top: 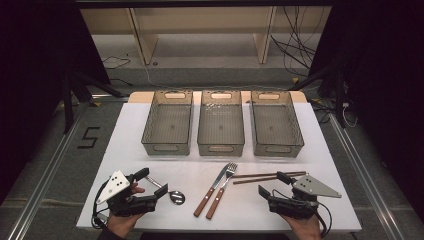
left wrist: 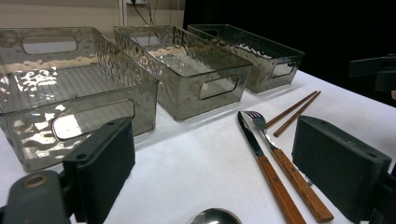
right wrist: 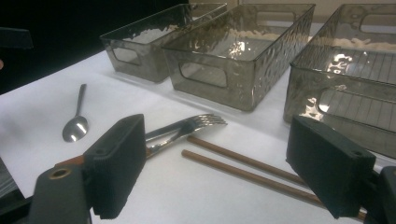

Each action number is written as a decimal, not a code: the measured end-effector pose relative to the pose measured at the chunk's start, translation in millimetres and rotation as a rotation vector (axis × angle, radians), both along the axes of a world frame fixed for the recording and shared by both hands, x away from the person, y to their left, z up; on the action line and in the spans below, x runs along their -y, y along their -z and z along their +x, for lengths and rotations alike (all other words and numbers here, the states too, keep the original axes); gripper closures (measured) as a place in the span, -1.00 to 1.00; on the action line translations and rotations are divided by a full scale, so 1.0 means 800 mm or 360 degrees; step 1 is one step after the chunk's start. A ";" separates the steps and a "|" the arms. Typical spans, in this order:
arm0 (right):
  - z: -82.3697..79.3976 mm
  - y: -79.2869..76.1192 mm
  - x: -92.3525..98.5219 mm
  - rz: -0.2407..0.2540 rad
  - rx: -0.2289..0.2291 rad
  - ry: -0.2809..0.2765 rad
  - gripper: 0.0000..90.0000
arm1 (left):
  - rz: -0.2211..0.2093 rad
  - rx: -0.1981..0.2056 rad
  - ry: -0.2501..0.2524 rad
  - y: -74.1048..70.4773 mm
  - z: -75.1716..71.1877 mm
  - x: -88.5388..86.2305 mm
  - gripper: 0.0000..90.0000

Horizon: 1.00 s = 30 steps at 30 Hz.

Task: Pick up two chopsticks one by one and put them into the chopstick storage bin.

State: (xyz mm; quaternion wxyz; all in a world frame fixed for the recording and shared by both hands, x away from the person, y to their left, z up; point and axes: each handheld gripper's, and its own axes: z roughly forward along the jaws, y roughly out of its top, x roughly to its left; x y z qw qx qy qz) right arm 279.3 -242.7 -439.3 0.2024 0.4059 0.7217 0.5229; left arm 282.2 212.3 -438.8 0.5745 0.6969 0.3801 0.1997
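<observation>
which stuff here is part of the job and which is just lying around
Part of the job:
spoon
knife
fork
chopsticks
three clear bins
left hand-held gripper, open
right hand-held gripper, open

Just lying about:
loose cables on the floor
wooden shelf frame behind the table

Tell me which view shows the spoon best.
The right gripper view: the whole spoon lies unobstructed on the white table. In the high view, the left claw covers part of its handle. The left gripper view catches just the bowl's top at the bottom edge.
</observation>
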 end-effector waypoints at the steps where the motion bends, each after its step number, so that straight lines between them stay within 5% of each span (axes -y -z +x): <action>1: 0.000 0.000 0.000 -0.0003 -0.0001 0.0000 -0.54 | 0.0000 -0.0001 0.0000 0.000 0.000 0.000 -0.71; 16: 0.011 -0.024 0.015 -0.0056 -0.0007 -0.0054 -0.57 | -0.0002 0.0005 -0.0006 0.000 0.001 0.000 -0.71; 30: 0.061 -0.055 0.035 -0.0486 -0.0192 -0.0187 -0.53 | 0.0005 0.0018 0.0000 -0.001 0.002 0.003 -0.74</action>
